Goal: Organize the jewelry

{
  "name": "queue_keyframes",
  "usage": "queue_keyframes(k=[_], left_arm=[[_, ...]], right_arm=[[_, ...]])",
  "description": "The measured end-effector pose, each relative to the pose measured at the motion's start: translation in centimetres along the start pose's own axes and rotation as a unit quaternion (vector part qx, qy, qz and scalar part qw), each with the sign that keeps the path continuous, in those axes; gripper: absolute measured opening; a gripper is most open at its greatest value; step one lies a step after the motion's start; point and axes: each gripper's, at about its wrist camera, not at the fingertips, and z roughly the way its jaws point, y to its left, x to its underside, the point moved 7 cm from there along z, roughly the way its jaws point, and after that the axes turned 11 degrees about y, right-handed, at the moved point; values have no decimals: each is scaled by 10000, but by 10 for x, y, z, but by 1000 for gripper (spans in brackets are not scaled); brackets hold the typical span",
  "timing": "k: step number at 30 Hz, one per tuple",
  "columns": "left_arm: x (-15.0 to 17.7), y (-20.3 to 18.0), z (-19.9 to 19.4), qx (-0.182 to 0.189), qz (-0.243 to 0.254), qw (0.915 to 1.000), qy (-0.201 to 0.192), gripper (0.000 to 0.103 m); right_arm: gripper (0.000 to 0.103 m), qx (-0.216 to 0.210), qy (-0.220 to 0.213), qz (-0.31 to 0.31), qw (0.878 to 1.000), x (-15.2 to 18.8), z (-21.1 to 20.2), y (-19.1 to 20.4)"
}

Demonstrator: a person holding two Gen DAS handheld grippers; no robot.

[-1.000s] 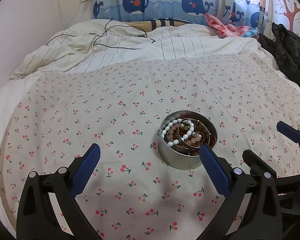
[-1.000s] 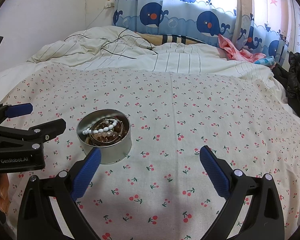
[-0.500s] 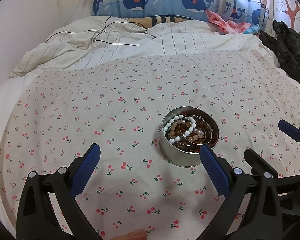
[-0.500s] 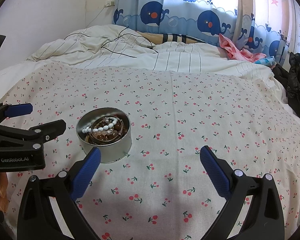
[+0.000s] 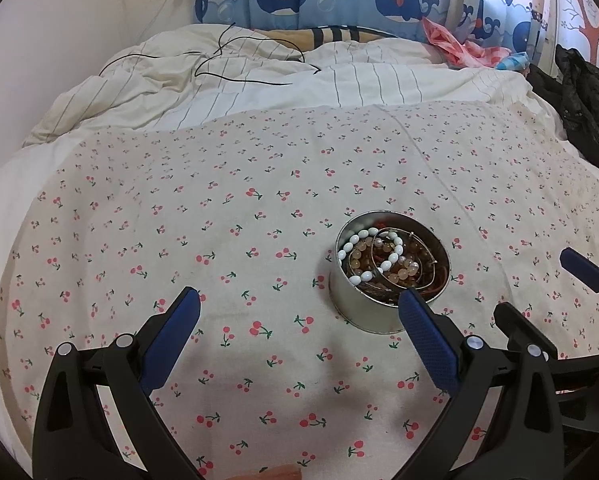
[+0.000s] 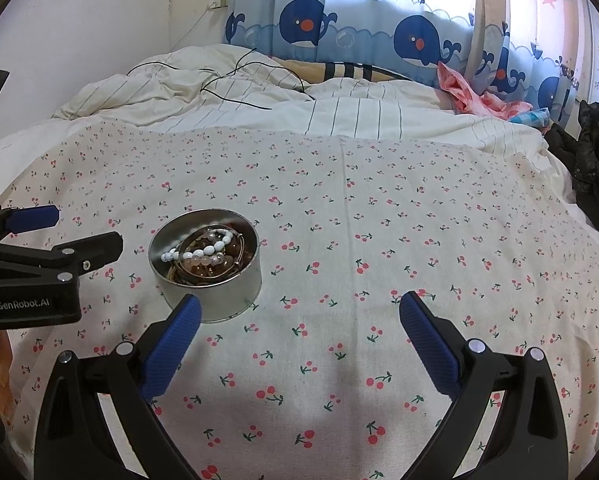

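Left gripper [image 5: 299, 312] (marked "GenRobot.AI") neared the tin [image 5: 391, 270].

Daylight pours through the whale curtain [image 6: 379, 28] at the far end, blowing out white at the top of the right wrist view. The cherry-print sheet [image 6: 379, 220] is evenly, softly lit. Faint grey shadows pool on it near the bottom edge. The tin [image 5: 379, 312] carries a dull sheen. Focus is sharp; fisheye bends the edges, corners black.
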Motion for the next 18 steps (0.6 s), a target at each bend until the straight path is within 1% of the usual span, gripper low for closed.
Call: queue_keyframes(k=[4,9,18], left_arm=[[0,1,0,-5,-43,10000,16,95],[0,2,2,85,-123,9999,87,95],[0,1,1,-31,-90,9999,108,95]], right_arm=[[95,2,12,-4,10000,-1,1,1],[95,7,30,-5,10000,-1,2,2],[95,-43,85,19,10000,-1,7,2]])
